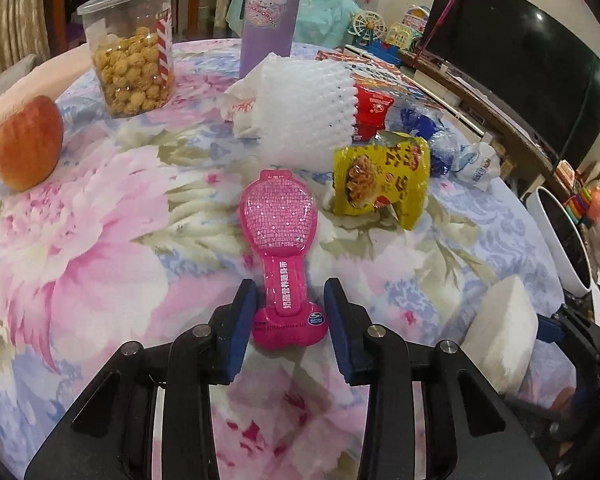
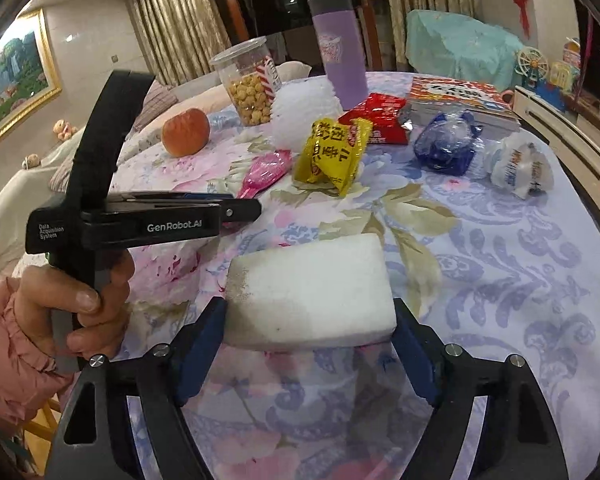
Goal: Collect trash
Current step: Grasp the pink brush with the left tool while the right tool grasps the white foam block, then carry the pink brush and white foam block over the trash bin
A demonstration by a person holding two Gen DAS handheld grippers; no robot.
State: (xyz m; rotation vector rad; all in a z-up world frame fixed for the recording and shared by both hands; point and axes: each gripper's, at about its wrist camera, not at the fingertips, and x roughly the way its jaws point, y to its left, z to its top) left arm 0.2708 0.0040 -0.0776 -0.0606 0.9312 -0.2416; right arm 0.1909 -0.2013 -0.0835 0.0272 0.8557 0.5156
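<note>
On the floral cloth, left tool (image 1: 290, 300) straddles pink wrapper (image 1: 278, 216) untouched; right tool (image 2: 308, 316) clamps foam block (image 2: 312, 280).

the left gripper (image 2: 244, 208) body reads "genrobot.ai" and "data acquisition system"; the purple bottle (image 1: 269, 12) carries "cinnamoroll"; chinese print on the yellow wrapper (image 2: 332, 152) is unclear.
</note>
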